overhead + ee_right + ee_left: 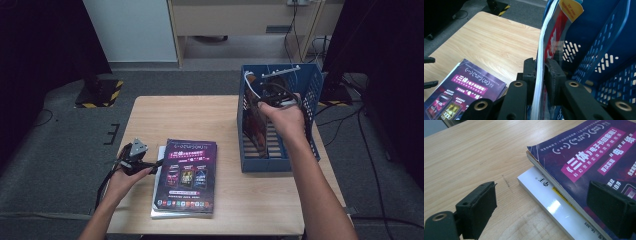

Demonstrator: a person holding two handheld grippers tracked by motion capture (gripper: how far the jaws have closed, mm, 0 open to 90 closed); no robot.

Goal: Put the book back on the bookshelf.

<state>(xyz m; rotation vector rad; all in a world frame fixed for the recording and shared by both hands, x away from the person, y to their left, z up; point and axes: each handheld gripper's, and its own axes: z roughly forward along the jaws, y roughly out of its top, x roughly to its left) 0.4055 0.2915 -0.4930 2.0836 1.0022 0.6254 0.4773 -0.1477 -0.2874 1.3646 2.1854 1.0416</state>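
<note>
Setting: a wooden table (200, 120) on grey carpet, with dark stands and a pale cabinet beyond its far edge.
Progress: one red-covered book (554, 37) stands upright inside the blue rack (310, 90) at the far right of the table. A purple-covered book (186, 175) lies flat at near centre on top of a white book (549, 200); both, I judge, are yet to be filed.
Right gripper (541, 75): jaws nearly together around the red book's page edge, inside the rack; whether the pads press it I cannot tell.
Left gripper (549, 207): jaws wide apart, holding nothing, straddling the near-left corner of the stack without gripping it.
</note>
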